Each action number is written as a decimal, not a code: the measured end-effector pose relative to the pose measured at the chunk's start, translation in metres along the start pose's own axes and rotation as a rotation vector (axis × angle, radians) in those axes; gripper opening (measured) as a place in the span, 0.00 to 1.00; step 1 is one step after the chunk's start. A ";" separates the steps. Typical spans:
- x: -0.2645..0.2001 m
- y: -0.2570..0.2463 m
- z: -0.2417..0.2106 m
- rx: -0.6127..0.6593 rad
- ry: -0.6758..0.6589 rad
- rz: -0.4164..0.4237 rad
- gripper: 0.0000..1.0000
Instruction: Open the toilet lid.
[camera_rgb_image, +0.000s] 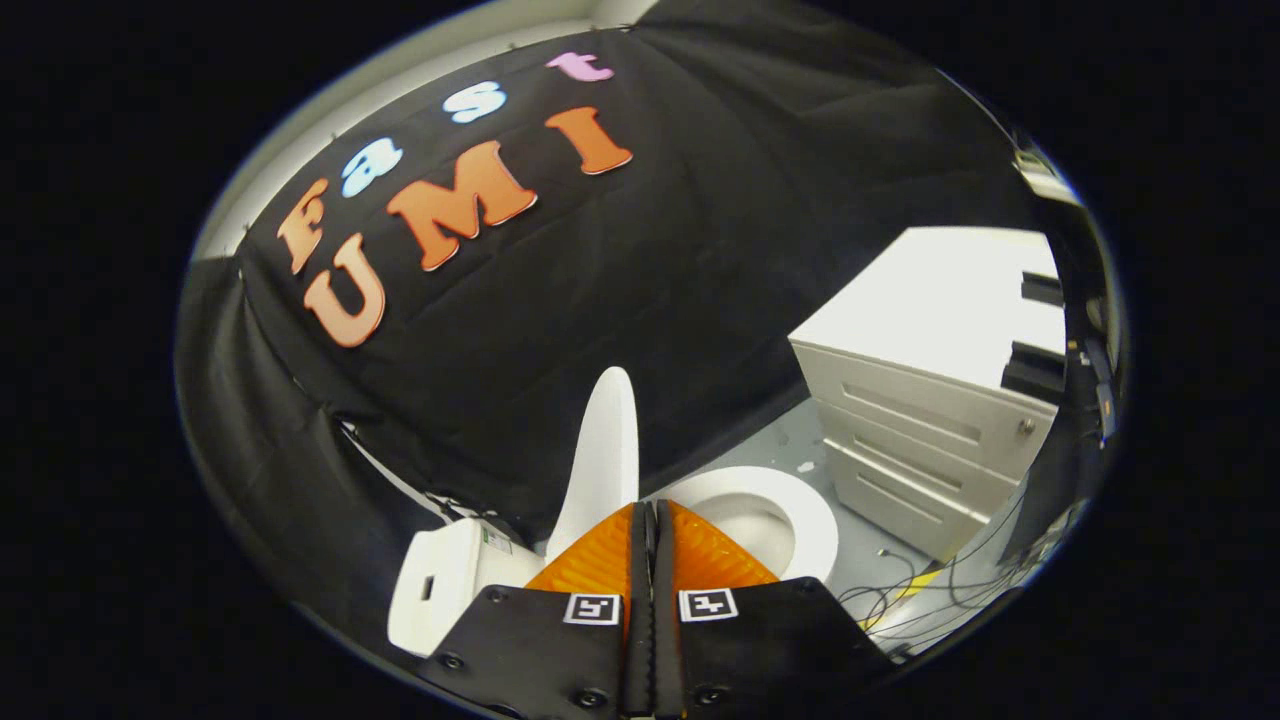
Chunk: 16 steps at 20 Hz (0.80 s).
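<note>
**White toilet, lid raised**

White toilet lid (600, 455) stands upright just beyond the gripper (651, 512), whose fingers we see pressed together, holding nothing. Seat (812, 525) lies down over the bowl. We note a drawer cabinet (920, 440) and cables (930, 590) beyond.

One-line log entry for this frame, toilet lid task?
claw: shut, empty | white plastic toilet lid: raised upright, just ahead of claw | white oval toilet seat: down, bowl exposed | step: lid open
</note>
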<state>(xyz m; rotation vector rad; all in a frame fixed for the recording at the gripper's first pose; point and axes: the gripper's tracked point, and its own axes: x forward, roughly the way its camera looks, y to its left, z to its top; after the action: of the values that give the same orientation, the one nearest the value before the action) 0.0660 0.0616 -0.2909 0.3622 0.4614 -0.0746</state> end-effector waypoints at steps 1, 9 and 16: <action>-0.001 0.014 0.003 -0.028 -0.008 0.007 0.08; -0.026 0.102 0.009 -0.124 -0.044 0.106 0.08; -0.047 0.175 -0.001 -0.262 -0.058 0.167 0.08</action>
<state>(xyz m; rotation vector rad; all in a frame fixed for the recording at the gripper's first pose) 0.0503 0.2251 -0.2142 0.1395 0.3763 0.1366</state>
